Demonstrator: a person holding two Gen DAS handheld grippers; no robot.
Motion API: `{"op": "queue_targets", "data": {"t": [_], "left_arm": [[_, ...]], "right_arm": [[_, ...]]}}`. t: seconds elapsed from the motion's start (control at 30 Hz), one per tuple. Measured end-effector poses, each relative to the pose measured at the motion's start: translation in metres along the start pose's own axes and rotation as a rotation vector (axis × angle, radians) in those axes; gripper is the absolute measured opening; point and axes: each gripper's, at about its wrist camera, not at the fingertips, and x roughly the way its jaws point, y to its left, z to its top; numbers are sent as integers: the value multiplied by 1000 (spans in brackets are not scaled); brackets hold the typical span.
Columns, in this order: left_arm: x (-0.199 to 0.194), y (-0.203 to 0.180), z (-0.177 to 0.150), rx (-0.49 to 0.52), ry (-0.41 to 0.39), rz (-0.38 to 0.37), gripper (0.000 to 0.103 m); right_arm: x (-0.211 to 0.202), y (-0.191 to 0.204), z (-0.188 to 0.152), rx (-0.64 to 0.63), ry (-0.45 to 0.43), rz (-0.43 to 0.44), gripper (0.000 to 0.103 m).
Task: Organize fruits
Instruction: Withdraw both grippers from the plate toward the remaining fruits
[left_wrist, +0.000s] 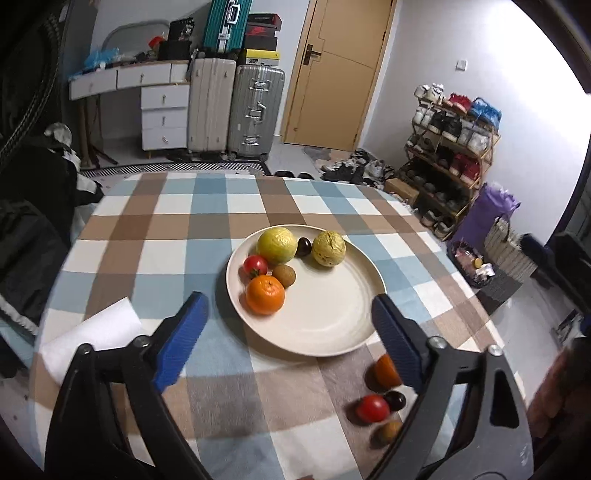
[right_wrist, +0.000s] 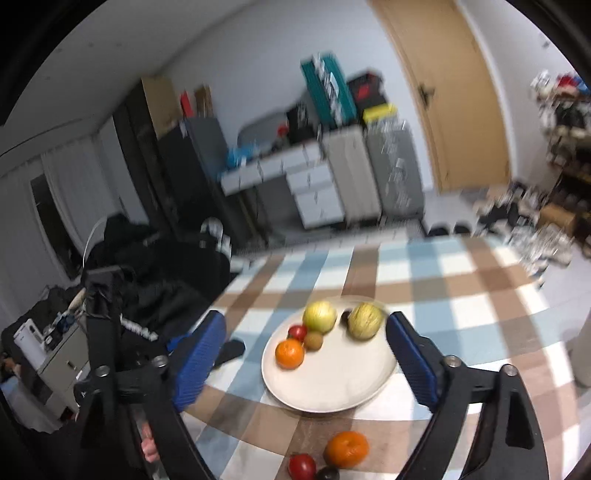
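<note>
A cream plate (left_wrist: 332, 314) (right_wrist: 332, 384) sits on the checked tablecloth. It holds two yellow-green guavas (left_wrist: 277, 245) (left_wrist: 328, 248), a dark plum (left_wrist: 304, 246), a tomato (left_wrist: 255, 265), a kiwi (left_wrist: 284, 275) and an orange (left_wrist: 265, 294) (right_wrist: 289, 353). On the cloth near the front lie another orange (left_wrist: 386, 371) (right_wrist: 346, 448), a tomato (left_wrist: 372, 408) (right_wrist: 301, 466), a dark plum (left_wrist: 395, 400) (right_wrist: 328, 473) and a kiwi (left_wrist: 389, 431). My left gripper (left_wrist: 288, 317) is open and empty above the plate's near side. My right gripper (right_wrist: 306, 332) is open and empty above the plate.
A white paper sheet (left_wrist: 96, 332) lies at the table's left edge. Dark clothes (left_wrist: 33, 221) pile up on the left. Suitcases (left_wrist: 236, 110), white drawers (left_wrist: 162, 114), a door (left_wrist: 336, 70) and a shoe rack (left_wrist: 450, 155) stand beyond the table.
</note>
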Motion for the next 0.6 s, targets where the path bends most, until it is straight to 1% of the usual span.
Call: {"op": "queue_targets", "data": {"t": [0.03,0.1,0.23,0.4,0.5,0.6], "left_arm": [[-6,-5,-2,7,-9,10,95],[-21,-15,-6,21,-33,18,102],[-41,-31,-16,50,-54,32,102],[-58,-42,-31,51,-42,35,102],[-62,-44,-42,50,-31,29,102],[-66,-48,-54,55,-20,31,102]], "right_arm": [[-12,2,-2,-9,-23,-8,93],[-33,7,-6,-31,-55,-28,97],[-67,13,-15,-42,-97,-38,98],[-101,19,-25,-43,-158,-41,102],[-114,21,-34,-46,-172,-48,103],[-121,23,-47,-46,-165,-67,103]]}}
